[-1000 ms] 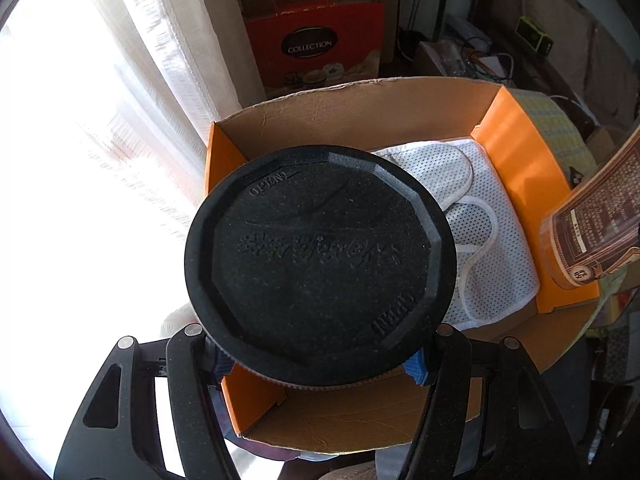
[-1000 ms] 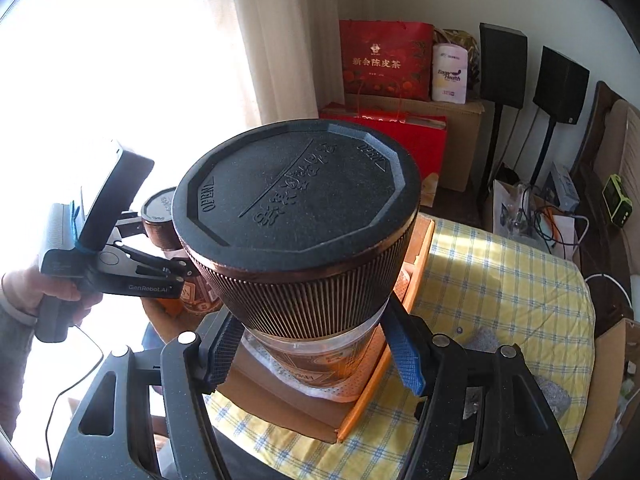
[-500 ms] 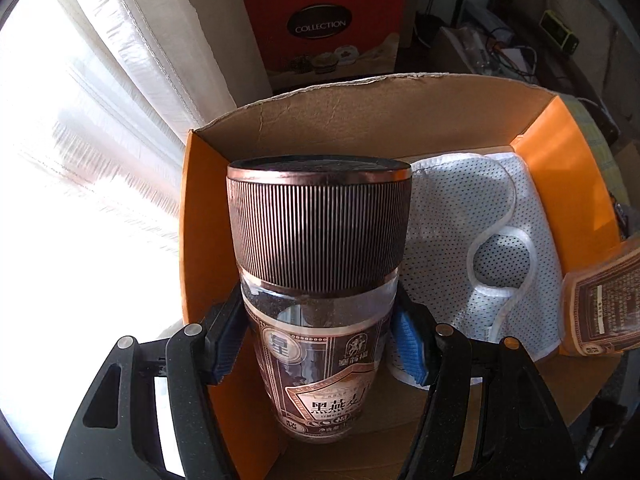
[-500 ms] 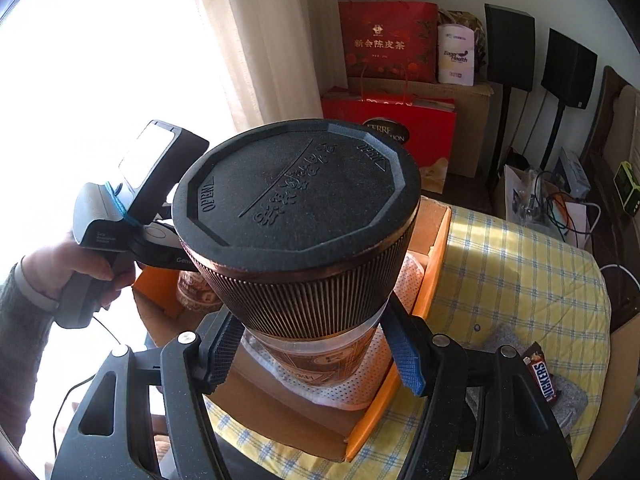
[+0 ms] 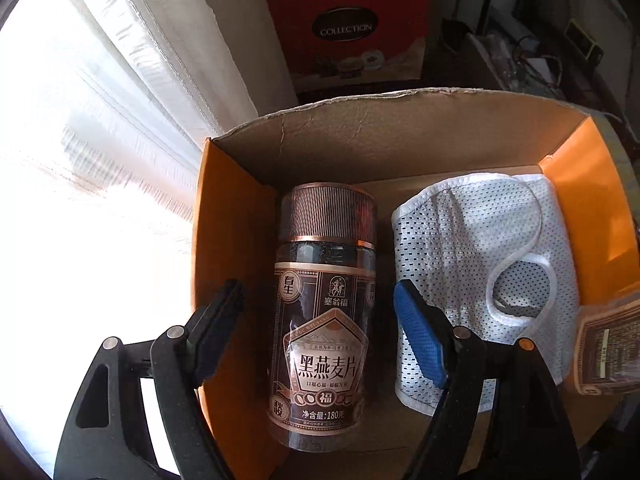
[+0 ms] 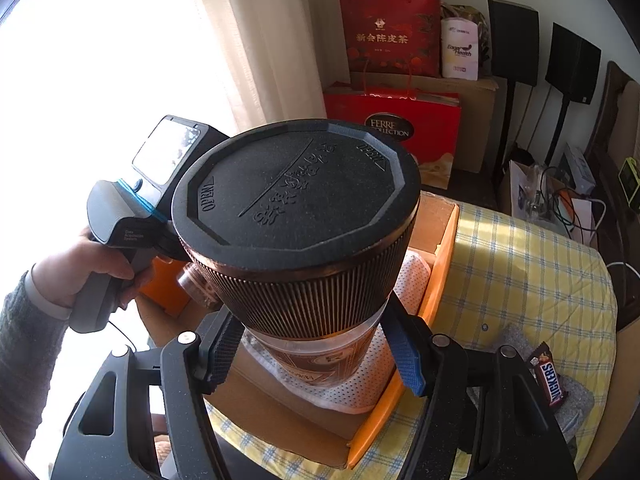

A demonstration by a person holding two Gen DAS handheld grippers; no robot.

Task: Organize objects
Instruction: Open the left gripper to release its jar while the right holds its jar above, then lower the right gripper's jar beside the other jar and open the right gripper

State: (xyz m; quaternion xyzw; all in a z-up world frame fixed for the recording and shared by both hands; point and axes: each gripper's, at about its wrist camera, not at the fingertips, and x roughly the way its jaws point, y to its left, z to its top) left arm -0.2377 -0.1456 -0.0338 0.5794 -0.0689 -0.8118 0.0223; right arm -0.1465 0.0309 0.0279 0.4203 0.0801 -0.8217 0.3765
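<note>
While the left hand-held gripper (image 5: 316, 336) is opening its jaws, one jar (image 5: 326, 312) lies on its side in the cardboard box (image 5: 360, 136), by the orange wall on the left. The blue pads are off the jar now, with a gap on each side, so it looks let go. A white mesh cloth (image 5: 480, 264) lies just beside it in the same box.

The right hand-held gripper (image 6: 316, 344) grips a second jar (image 6: 298, 232) just under its ribbed brown cap and holds it up over the box. So I think one jar is put away and this one still has to go in. A Snickers bar (image 6: 549, 376) lies on the worktop (image 6: 520, 264) with the yellow checked cover, so it may be left to tidy too.

The first jar's label says 黑燕麦片 in big letters, with 净含量:180克 at the bottom. The black lid of the second jar says OPEN twice, beside small arrows. A red gift box (image 6: 400, 132) behind says COLLECTION, and a red bag (image 6: 390, 36) reads 新会陈皮茶
</note>
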